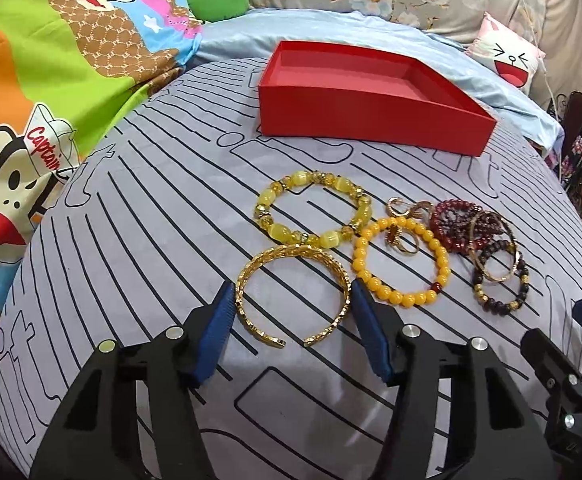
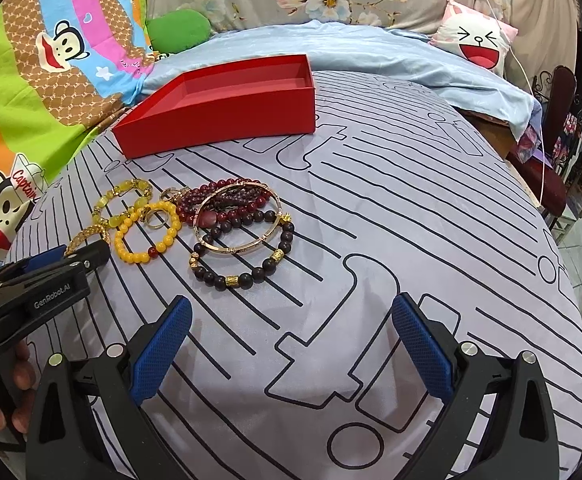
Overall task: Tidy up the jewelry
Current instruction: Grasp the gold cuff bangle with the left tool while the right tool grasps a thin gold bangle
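Observation:
My left gripper [image 1: 293, 292] is open, its blue pads on either side of a gold open bangle [image 1: 291, 268] lying on the grey striped sheet. Beyond it lie a pale yellow bead bracelet [image 1: 311, 208], an orange-yellow bead bracelet [image 1: 401, 260] with a ring [image 1: 405, 240] inside it, a dark red bead bracelet [image 1: 457, 224], a thin gold bangle [image 1: 495, 248] and a dark bead bracelet [image 1: 499, 284]. An open red box [image 1: 371, 116] stands farther back. My right gripper [image 2: 291, 316] is open and empty, short of the dark bead bracelet [image 2: 247, 264].
The grey striped sheet [image 2: 411, 220] covers a bed. A colourful cartoon blanket [image 1: 31, 92] lies to the left, a blue quilt [image 2: 351, 48] and a white face pillow [image 2: 475, 40] behind the box. The bed's edge drops off on the right.

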`<state>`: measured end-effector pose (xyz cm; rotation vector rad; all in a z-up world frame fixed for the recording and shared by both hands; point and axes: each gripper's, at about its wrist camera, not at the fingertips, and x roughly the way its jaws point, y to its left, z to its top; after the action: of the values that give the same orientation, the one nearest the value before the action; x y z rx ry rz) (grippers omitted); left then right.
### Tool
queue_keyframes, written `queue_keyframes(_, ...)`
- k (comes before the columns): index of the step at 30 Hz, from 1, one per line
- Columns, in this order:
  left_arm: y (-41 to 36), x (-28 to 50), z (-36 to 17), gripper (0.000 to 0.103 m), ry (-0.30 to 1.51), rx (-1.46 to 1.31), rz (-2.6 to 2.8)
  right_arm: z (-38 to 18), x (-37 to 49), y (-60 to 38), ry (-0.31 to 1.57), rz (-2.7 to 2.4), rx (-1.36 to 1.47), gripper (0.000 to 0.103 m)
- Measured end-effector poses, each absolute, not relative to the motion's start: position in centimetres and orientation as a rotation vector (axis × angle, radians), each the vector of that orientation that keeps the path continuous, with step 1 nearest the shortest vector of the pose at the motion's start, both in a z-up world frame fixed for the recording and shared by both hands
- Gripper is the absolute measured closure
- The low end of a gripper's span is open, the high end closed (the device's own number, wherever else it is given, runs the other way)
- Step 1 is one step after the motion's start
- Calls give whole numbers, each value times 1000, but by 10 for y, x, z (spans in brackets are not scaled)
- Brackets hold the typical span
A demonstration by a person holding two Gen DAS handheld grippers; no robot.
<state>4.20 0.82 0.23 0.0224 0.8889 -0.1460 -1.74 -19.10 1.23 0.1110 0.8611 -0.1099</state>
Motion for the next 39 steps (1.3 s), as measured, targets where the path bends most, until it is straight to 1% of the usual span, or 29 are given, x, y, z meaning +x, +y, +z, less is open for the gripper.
queue_keyframes(9,9,32,7,47,858,28,-126,20,-9,-189,847,-84,106,7)
queue_keyframes(17,15,35,10,47,853,14,-115,23,29,-177,850,-16,77,8)
queue_keyframes(20,18,39,13,47,853,4,-113,20,46,-180,864,-11,79,12)
queue_keyframes(27,21,48,7,47,871,-13,-116,8,62,-177,912,37,72,36)
queue_keyframes(30,20,49,4,47,879,-12,-119,7,63,-173,909,41,57,38)
queue_keyframes(32,19,50,3,47,882,-9,-122,8,63,-173,907,50,57,43)
queue_keyframes(39,17,50,4,47,879,-10,-123,14,55,-176,885,55,71,43)
